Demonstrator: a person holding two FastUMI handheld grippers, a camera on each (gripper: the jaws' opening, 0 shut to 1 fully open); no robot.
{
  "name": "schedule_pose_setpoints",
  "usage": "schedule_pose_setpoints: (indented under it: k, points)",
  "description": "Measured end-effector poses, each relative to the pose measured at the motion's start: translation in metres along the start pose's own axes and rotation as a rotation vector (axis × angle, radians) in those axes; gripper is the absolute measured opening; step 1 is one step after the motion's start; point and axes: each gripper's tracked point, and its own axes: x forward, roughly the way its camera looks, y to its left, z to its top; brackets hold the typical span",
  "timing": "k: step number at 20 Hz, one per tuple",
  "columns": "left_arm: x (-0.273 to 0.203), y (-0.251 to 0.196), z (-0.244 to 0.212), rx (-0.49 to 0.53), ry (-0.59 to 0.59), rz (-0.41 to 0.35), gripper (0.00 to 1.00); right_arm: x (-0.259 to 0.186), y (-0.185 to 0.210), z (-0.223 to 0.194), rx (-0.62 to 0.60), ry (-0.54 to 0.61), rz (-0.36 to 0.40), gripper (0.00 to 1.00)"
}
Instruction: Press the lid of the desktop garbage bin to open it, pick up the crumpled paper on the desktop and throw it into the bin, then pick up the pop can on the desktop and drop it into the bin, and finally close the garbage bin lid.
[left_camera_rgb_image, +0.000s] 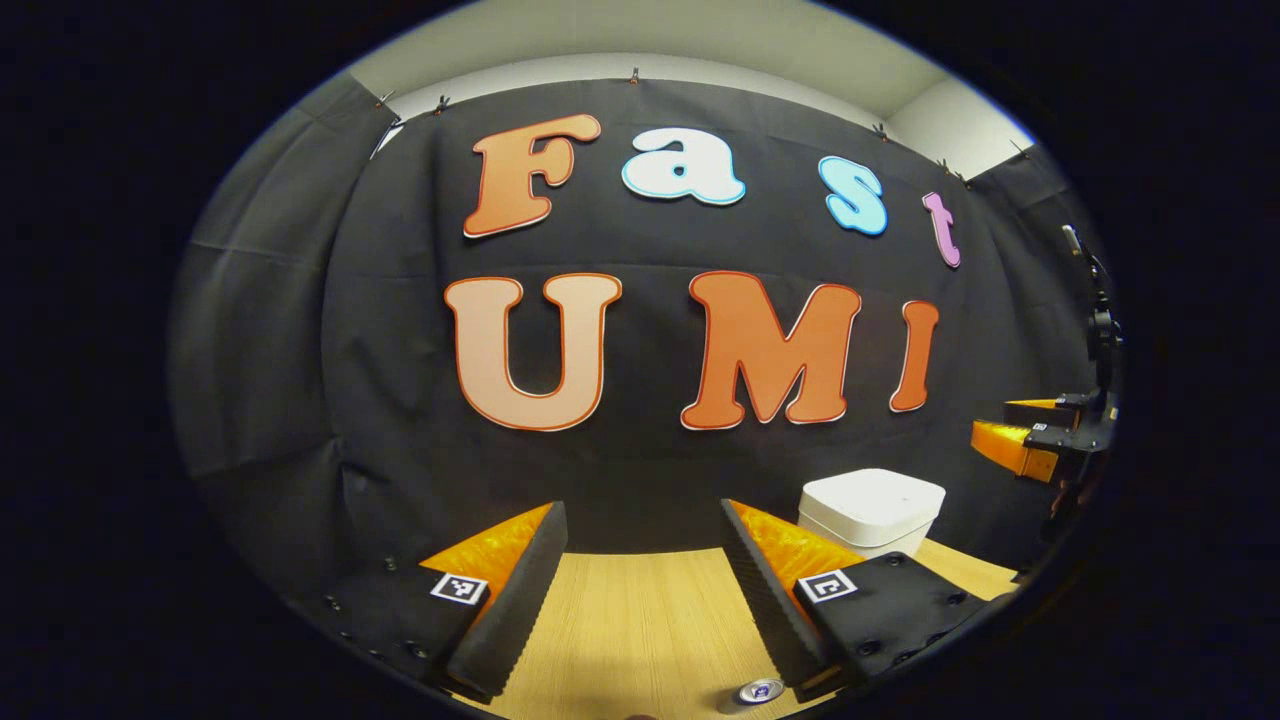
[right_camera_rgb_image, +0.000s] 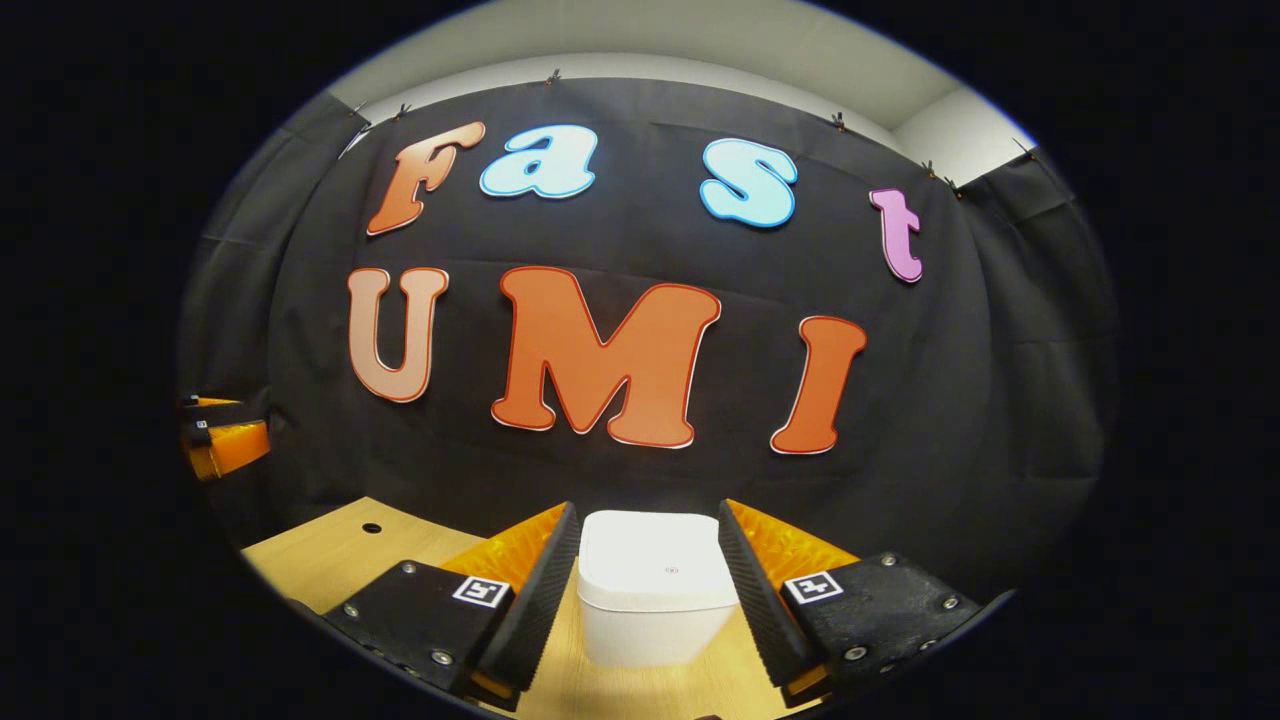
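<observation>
While the left gripper (left_camera_rgb_image: 640, 585) hangs above the wooden desktop (left_camera_rgb_image: 640, 620), its jaws stand wide apart and hold nothing; bare wood shows in the gap between its two fingers (left_camera_rgb_image: 520, 590), and neither finger touches anything; at the bottom edge of the left gripper view, just inside the right-hand finger, the silver top of the pop can (left_camera_rgb_image: 760, 690) peeks up from the desktop, close beside that finger, though I cannot tell whether they touch; farther off, to the right, the white desktop garbage bin (left_camera_rgb_image: 872, 510) stands near the black cloth wall with its lid down, partly hidden behind the right-hand finger; at the right rim of that view the right gripper (left_camera_rgb_image: 1020, 435) hangs in the air, well apart from the bin.

In the right gripper view the right gripper (right_camera_rgb_image: 648, 590) also has its jaws spread wide and grips nothing; the garbage bin (right_camera_rgb_image: 655, 590) sits straight ahead, framed between the two fingers (right_camera_rgb_image: 540, 590), its lid (right_camera_rgb_image: 650, 560) closed and flat with a small red mark near the middle; the fingers appear to flank the bin's sides, but whether they touch it or merely hang in front of it cannot be told; the bin rests on the desktop (right_camera_rgb_image: 340, 555), which has a small round hole (right_camera_rgb_image: 372, 527) toward the left; at the left rim of this view the left gripper (right_camera_rgb_image: 225, 440) shows, well apart from the bin.
</observation>
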Motion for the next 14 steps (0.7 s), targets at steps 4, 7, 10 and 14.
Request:
schedule_pose_setpoints:
  k: [4,7,10,14]
  points:
    - [-0.003,-0.001,-0.002,0.036,0.011,0.05,0.97,0.026,-0.012,-0.004,0.019,0.01,0.012,0.72]
    - [-0.006,-0.001,-0.008,0.041,0.031,0.077,0.97,0.04,-0.02,-0.008,0.034,0.017,0.017,0.64]
    - [-0.008,0.002,-0.012,0.052,0.043,0.109,0.97,0.053,-0.024,-0.016,0.039,0.028,0.027,0.54]
    - [-0.012,0.008,-0.015,0.069,0.059,0.153,0.97,0.07,-0.028,-0.029,0.038,0.057,0.034,0.42]
